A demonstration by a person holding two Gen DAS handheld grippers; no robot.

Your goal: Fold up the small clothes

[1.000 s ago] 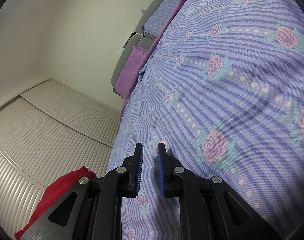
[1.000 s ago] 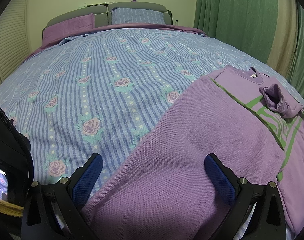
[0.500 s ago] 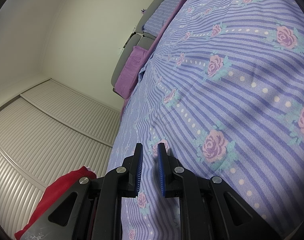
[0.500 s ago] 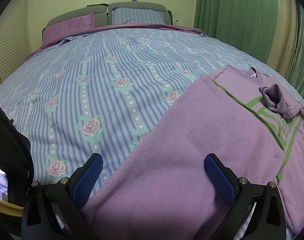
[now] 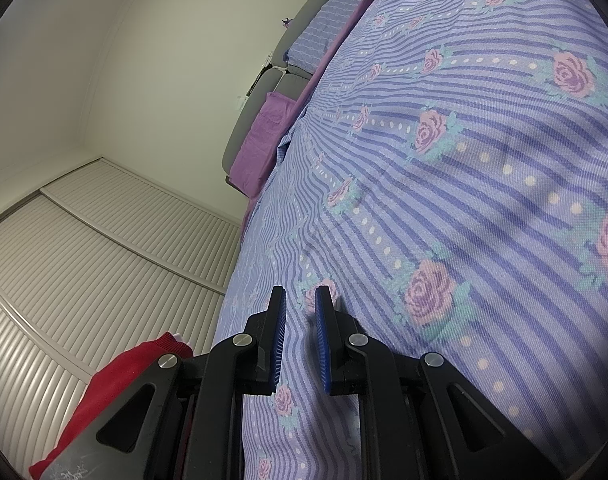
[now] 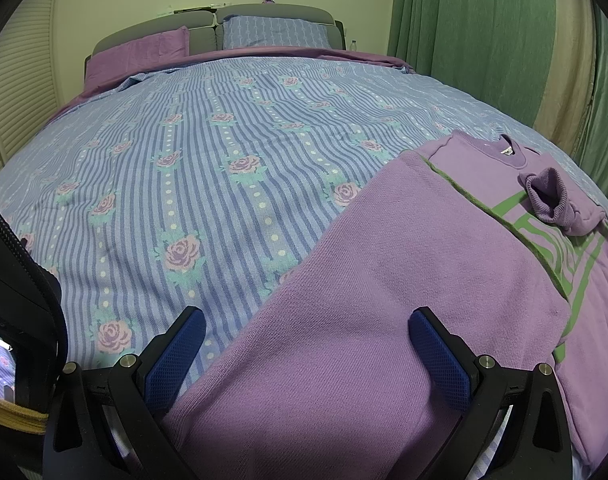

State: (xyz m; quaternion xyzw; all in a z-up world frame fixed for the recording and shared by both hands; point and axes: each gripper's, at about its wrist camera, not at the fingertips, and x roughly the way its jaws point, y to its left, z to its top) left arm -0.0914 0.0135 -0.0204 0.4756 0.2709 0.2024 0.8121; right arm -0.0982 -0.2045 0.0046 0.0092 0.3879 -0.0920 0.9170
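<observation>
Matt knitted cloth in the lilac sweater (image 6: 384, 300), ribbed at the rolled cuff (image 6: 548, 200); thin woven cotton look to the striped rose-print bedspread (image 6: 223, 168), lightly creased. Black matt plastic on the right gripper (image 6: 304, 344) with bright metal screws and blue mesh-textured pads (image 6: 436, 356). Ridged, slatted cupboard doors (image 5: 103, 264), satin sheen on the green curtain (image 6: 464, 40), soft red cloth (image 5: 115, 384).

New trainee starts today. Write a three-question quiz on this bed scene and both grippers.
1. True or false: the right gripper is clamped on the purple sweater.
2. What colour is the garment beside the left gripper?
3. The sweater's cuff lies: A) on its chest, B) on a pillow, C) off the bed.

Key: 1. False, its jaws stand wide open above it. 2. Red. 3. A.
</observation>
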